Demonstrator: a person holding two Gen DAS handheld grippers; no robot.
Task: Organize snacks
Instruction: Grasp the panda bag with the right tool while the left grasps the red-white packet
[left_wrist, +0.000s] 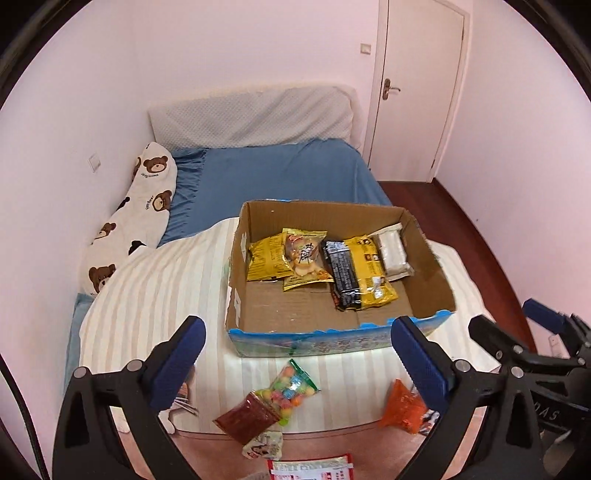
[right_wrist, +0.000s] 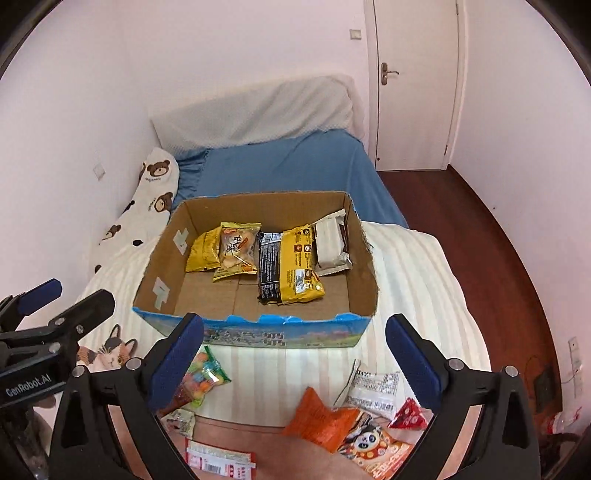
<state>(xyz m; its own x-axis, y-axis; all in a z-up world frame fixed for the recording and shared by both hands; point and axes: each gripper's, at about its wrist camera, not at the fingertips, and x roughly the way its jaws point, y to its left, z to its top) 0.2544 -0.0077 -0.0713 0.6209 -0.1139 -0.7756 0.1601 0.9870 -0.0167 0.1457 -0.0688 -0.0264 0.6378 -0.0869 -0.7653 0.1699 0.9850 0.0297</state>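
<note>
An open cardboard box (left_wrist: 424, 258) (right_wrist: 364, 273) stands on the striped bed cover. It holds several snack packs: yellow bags (left_wrist: 266, 260) (right_wrist: 301, 258), a black bar (left_wrist: 341, 275) and a white pack (left_wrist: 393, 253). Loose snacks lie in front of the box: a bag of coloured candy (left_wrist: 291, 389) (right_wrist: 203, 376), a dark red pack (left_wrist: 247, 419), an orange pack (left_wrist: 402, 406) (right_wrist: 319, 417), a white pack (right_wrist: 373, 387) and a panda pack (right_wrist: 373, 448). My left gripper (left_wrist: 299, 363) is open and empty above the candy. My right gripper (right_wrist: 295, 360) is open and empty above the loose snacks.
A bear-print pillow (left_wrist: 129, 221) lies along the left wall. A blue sheet (left_wrist: 280, 173) and a white headboard cushion (left_wrist: 251, 114) lie behind the box. A closed door (left_wrist: 417, 81) and wooden floor (right_wrist: 480, 229) are to the right. A cat-print item (right_wrist: 110, 352) lies at left.
</note>
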